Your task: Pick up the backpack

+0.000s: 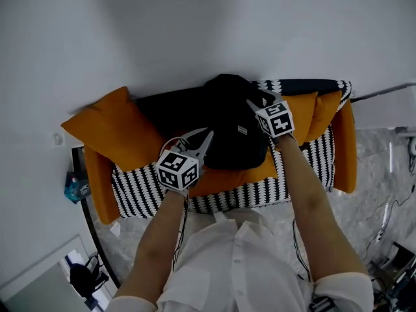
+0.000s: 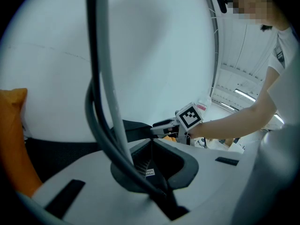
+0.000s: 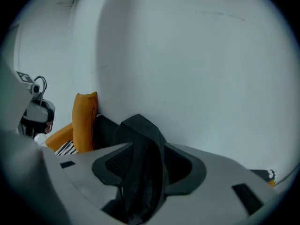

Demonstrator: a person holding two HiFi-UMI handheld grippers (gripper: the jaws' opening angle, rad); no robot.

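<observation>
Head view: the left gripper [image 1: 208, 135], jaws shut and empty as far as I see, hovers at the black backpack [image 1: 227, 135] propped on the orange sofa [image 1: 346, 155]. The right gripper [image 1: 259, 99] gapes wide astride its top, so closing there looks like the next move. Whether the pads touch the fabric is unclear.

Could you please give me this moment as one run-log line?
black fabric backpack on orange sofa | left gripper: shut | right gripper: open around backpack top
</observation>
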